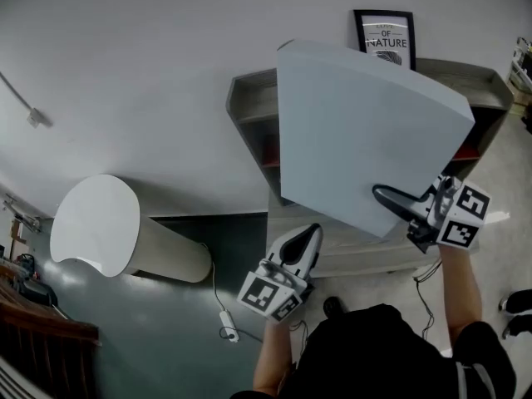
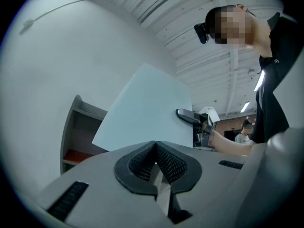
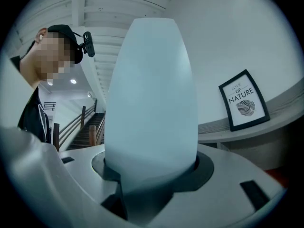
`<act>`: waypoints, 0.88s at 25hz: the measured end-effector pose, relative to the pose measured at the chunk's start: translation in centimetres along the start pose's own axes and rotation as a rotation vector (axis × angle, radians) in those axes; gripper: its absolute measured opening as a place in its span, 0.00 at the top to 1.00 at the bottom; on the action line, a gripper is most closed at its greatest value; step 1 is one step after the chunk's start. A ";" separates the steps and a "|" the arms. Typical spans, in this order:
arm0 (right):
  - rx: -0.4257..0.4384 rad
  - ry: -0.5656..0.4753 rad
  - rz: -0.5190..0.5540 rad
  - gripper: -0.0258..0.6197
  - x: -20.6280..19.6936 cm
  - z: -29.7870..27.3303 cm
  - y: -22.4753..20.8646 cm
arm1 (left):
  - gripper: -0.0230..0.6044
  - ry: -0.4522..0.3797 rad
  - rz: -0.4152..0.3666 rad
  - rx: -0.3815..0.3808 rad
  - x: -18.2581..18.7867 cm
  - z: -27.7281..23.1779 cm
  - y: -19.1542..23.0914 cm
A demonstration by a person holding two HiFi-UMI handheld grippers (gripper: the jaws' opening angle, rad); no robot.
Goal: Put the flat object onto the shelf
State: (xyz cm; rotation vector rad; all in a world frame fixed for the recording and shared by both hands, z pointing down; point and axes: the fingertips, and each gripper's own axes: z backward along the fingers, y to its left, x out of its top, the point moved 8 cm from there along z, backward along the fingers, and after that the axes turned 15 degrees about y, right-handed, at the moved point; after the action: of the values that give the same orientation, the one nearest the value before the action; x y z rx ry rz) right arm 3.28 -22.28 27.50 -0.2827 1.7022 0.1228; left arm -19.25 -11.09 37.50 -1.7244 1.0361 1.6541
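Pale blue-grey flat board (image 1: 366, 131), clamped in the right hand-held gripper (image 1: 384, 196), hangs before the grey shelf (image 1: 253, 98), unplaced; the left hand-held gripper (image 1: 311, 233) is clenched empty.

The grey shelf (image 1: 249, 86) stands against the white wall, beyond both pairs of fingers. On its top board, out past the right fingers (image 1: 395, 198), a black-framed print (image 1: 385, 38) stands at the wall. A red board (image 1: 270, 152) shows inside the shelf. Below the left fingers (image 1: 303, 243), the dark floor (image 1: 166, 339) carries a white cable with a plug block (image 1: 226, 332) and, further left, a white round-topped stand (image 1: 96, 223).
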 end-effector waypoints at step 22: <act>-0.034 -0.010 0.175 0.57 13.7 -9.1 -6.3 | 0.94 -0.026 -0.082 -0.055 4.9 -0.8 5.7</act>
State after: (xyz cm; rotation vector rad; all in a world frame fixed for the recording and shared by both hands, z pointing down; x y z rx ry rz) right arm -5.55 -32.11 15.92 -0.1582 1.7141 0.2820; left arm -23.64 -15.70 33.49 -1.7520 0.9037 1.6628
